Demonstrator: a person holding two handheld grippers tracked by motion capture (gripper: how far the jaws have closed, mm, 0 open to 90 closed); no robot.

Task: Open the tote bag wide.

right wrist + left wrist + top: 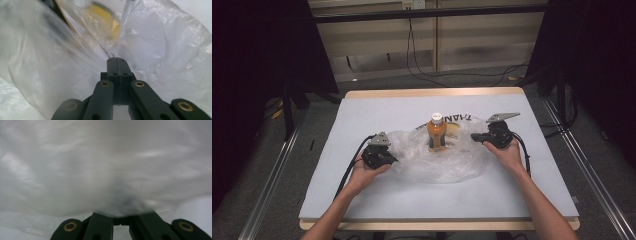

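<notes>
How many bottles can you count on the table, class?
1. The orange bottle with a white cap stands upright mid-table, in the clear plastic bag that both grippers pinch at its sides. The crumpled bag could hide something small.

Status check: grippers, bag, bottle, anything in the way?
Left gripper and right gripper both shut on the clear plastic bag, one at each side. Orange bottle upright inside the bag, white cap on. Nothing in the way on the white table.
</notes>
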